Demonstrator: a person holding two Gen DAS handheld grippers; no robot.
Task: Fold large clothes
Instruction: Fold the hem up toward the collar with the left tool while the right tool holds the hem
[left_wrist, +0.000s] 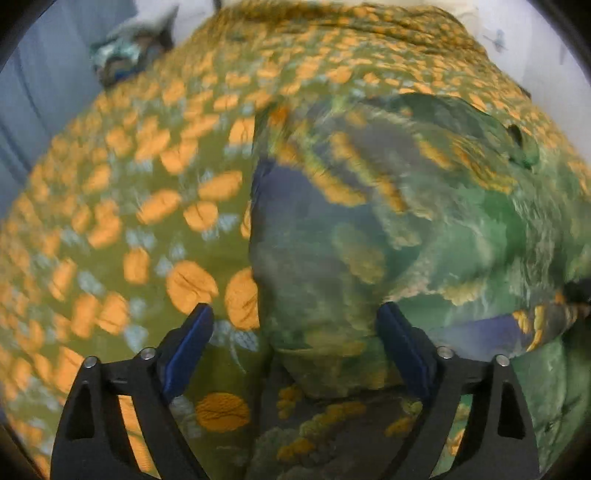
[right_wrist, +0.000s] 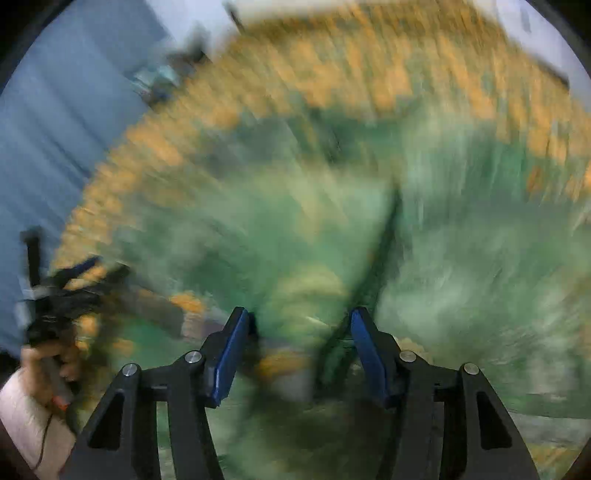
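A large green garment with yellow and blue patches (left_wrist: 388, 229) lies on a bedspread of olive cloth with orange spots (left_wrist: 147, 206). My left gripper (left_wrist: 295, 321) is open, its blue pads wide apart just above the garment's left edge. In the right wrist view the garment (right_wrist: 461, 266) is heavily blurred. My right gripper (right_wrist: 299, 325) is open over a fold of it. The left gripper and the hand holding it show at the left (right_wrist: 55, 306).
A crumpled bluish cloth (left_wrist: 129, 51) lies at the bedspread's far left corner. A blue wall or curtain (right_wrist: 55, 129) runs along the left. A white surface (left_wrist: 535, 48) shows past the far right edge.
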